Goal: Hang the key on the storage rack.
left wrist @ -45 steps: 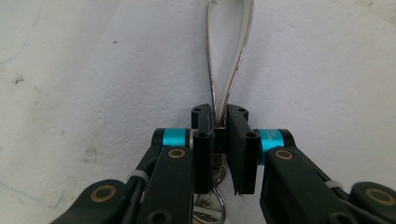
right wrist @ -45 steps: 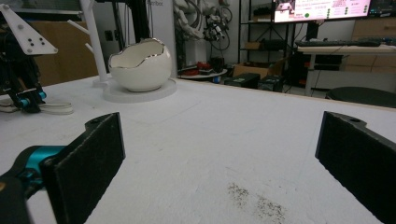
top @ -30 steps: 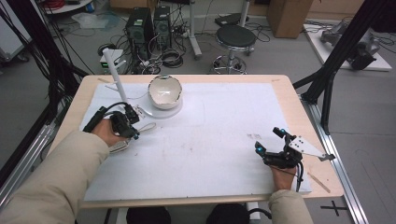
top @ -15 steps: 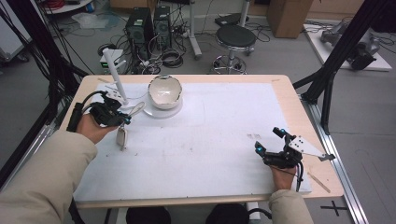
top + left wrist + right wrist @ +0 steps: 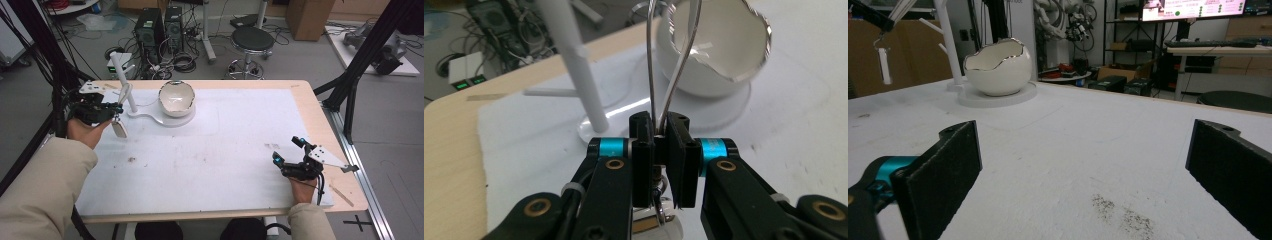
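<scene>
My left gripper (image 5: 109, 107) is shut on a thin wire loop (image 5: 673, 60) with a white tag (image 5: 119, 129) dangling below it, off the mat. It hovers at the table's far left, beside the white stand post (image 5: 123, 80). In the left gripper view the loop rises from the closed jaws (image 5: 663, 127) in front of the post (image 5: 574, 65) and the egg-shaped white bowl (image 5: 724, 55). The bowl (image 5: 176, 98) sits on the stand's round base (image 5: 167, 120). My right gripper (image 5: 288, 150) rests open near the front right, with nothing between its pads (image 5: 943, 172).
A white mat (image 5: 215, 150) covers most of the wooden table (image 5: 320, 115). A thin stick (image 5: 340, 194) lies on the wood by the right gripper. The right gripper view has the bowl (image 5: 998, 70), the stand (image 5: 948, 40) and the hanging tag (image 5: 884, 65) far across the mat.
My left hand has risen and moved left and back toward the stand post, lifting the loop so its tag hangs free. The right gripper has stayed put.
</scene>
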Demonstrator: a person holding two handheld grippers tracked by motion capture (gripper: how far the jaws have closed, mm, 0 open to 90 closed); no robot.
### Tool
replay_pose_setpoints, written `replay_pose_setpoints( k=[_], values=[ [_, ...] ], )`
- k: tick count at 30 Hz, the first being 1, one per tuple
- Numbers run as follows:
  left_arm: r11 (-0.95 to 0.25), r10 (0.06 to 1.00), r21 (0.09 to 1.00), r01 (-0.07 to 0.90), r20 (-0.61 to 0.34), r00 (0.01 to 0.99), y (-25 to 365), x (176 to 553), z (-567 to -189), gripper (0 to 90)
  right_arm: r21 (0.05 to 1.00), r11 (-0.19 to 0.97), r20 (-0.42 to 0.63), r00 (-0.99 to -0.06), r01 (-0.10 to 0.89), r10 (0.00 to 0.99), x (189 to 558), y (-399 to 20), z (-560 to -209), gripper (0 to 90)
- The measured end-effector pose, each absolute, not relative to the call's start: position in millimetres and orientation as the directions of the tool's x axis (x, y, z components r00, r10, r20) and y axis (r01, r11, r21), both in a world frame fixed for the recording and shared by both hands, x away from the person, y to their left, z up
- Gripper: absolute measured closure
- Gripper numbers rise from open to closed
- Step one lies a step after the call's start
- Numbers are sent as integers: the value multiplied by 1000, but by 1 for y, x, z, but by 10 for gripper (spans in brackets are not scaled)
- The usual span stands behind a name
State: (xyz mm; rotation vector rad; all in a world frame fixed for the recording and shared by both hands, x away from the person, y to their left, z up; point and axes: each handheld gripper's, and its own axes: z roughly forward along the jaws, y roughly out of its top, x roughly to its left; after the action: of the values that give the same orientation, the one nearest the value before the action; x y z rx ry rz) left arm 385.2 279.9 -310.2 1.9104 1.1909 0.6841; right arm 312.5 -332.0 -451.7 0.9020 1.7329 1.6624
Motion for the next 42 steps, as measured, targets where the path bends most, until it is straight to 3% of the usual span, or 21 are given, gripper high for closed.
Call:
replay_pose_setpoints(
  k=[3, 10, 42],
  values=[
    [-198, 940, 842, 503, 18, 340, 288, 387, -308, 817, 996, 2, 51, -611, 85, 790, 312, -332, -452, 5],
    [-174, 958, 832, 527, 19, 286, 293, 392, -311, 817, 996, 1, 52, -611, 85, 790, 312, -332, -452, 5],
    [-140, 976, 779, 611, 3, 220, 289, 428, -343, 817, 995, -4, 62, -610, 96, 790, 312, -331, -452, 5]
  ],
)
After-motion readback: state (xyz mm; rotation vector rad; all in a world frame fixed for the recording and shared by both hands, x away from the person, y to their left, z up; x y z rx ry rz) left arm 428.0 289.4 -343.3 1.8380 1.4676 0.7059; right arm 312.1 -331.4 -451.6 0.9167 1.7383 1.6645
